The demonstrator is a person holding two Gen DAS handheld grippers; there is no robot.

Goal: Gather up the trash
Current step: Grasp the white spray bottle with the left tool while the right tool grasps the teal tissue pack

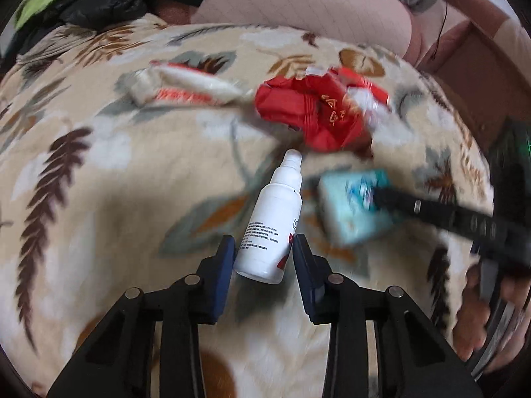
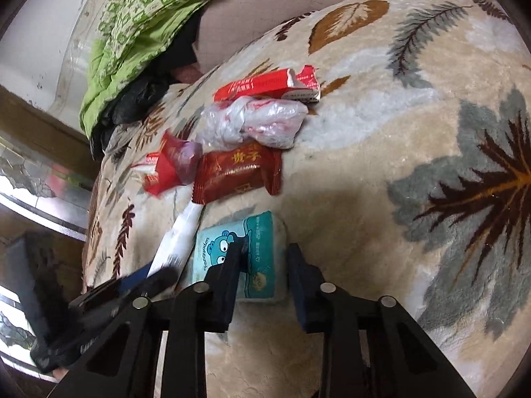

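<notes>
A white spray bottle (image 1: 270, 222) lies on the leaf-patterned blanket (image 1: 99, 182), its base between the fingers of my left gripper (image 1: 264, 245), which is open around it. A light blue tissue pack (image 2: 239, 258) lies between the fingers of my right gripper (image 2: 264, 252), also open; the pack also shows in the left wrist view (image 1: 351, 205). Beyond lie a red snack wrapper (image 2: 237, 174), a crumpled red wrapper (image 1: 312, 112), a clear plastic bag (image 2: 255, 122) and a torn red carton (image 2: 268, 84). The bottle also shows in the right wrist view (image 2: 181, 232).
A green patterned cloth (image 2: 142, 26) and a black bag (image 2: 139, 99) lie at the bed's far end. A pink quilted pillow (image 1: 298, 3) lies beyond the blanket. The bed edge drops to a tiled floor (image 2: 43, 179) on the left.
</notes>
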